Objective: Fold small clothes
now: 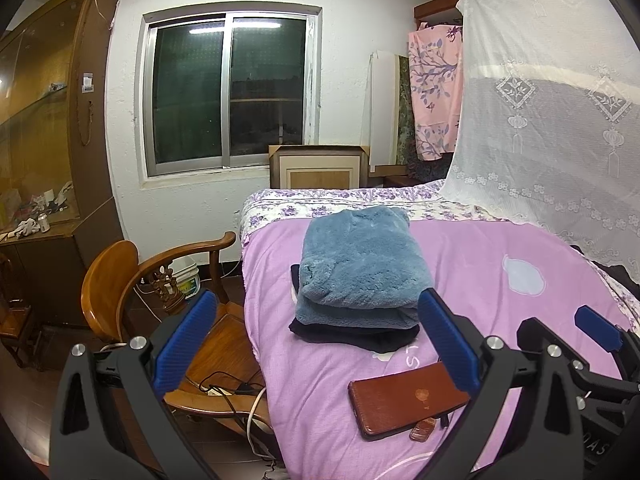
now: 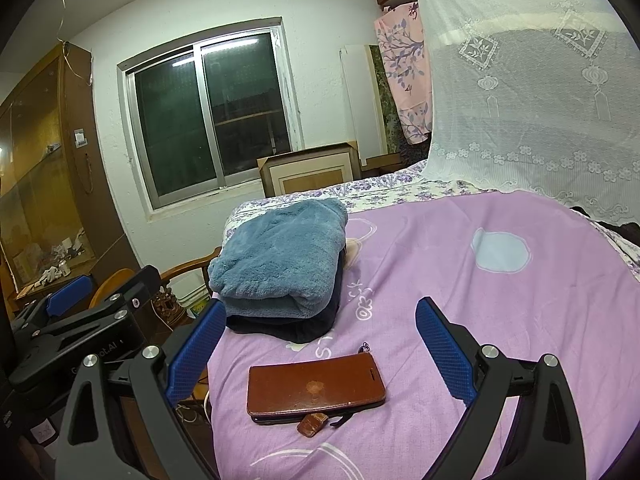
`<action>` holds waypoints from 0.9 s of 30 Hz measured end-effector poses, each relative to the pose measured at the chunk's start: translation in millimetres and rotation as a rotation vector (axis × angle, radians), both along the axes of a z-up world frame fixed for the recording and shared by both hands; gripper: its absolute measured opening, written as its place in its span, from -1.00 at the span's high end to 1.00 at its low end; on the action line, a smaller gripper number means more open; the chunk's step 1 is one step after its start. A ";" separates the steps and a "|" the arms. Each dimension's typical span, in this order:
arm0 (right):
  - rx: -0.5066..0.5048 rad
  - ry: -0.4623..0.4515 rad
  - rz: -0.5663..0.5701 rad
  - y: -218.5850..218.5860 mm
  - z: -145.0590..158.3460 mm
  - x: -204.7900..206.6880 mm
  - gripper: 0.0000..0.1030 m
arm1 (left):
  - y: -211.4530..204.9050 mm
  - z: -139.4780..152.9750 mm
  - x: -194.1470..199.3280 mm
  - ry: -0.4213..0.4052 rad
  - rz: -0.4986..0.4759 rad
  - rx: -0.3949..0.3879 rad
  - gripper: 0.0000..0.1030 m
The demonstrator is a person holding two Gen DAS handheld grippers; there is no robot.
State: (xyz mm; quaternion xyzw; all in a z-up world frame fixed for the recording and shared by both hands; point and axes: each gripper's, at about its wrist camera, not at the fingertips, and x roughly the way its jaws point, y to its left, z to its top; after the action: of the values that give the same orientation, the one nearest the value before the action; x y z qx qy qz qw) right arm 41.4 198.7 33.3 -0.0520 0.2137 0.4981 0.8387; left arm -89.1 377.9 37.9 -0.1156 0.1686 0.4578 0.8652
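Blue-padded, the left gripper (image 1: 316, 338) stood wide apart and empty over the bed's edge; the folded blue fleece garment (image 1: 358, 266) lay on a dark garment (image 1: 360, 334) on the purple bedspread (image 1: 480, 280), just ahead between its fingers; the right gripper (image 2: 320, 344) gaped wide, empty, with a brown phone case (image 2: 316, 384) between its fingers.

Both hand-held grippers (image 1: 318, 338) (image 2: 320, 344) seemingly wide apart, empty.

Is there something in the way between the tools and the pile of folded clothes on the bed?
Yes. A brown phone case lies flat on the purple bedspread, between the open right tool and the blue folded clothes. It also lies just in front of the open left tool. It is low, so a tool could probably pass over it.
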 end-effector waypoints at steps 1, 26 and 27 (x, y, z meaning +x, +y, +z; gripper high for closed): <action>0.000 0.000 0.001 -0.3 0.3 0.2 -0.87 | 0.0 0.0 0.1 -0.001 0.000 0.000 -0.91; -0.003 0.001 0.000 -0.8 0.3 1.0 -0.87 | -1.8 -1.5 -1.0 -0.001 0.005 0.004 -0.91; -0.003 0.001 0.000 -0.6 0.2 0.9 -0.87 | -1.9 -1.7 -0.9 -0.001 0.005 0.005 -0.91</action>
State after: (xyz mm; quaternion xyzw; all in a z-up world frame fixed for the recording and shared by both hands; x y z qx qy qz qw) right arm 42.3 198.1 33.6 -0.0530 0.2146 0.4981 0.8385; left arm -90.0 376.0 36.2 -0.1138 0.1667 0.4603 0.8645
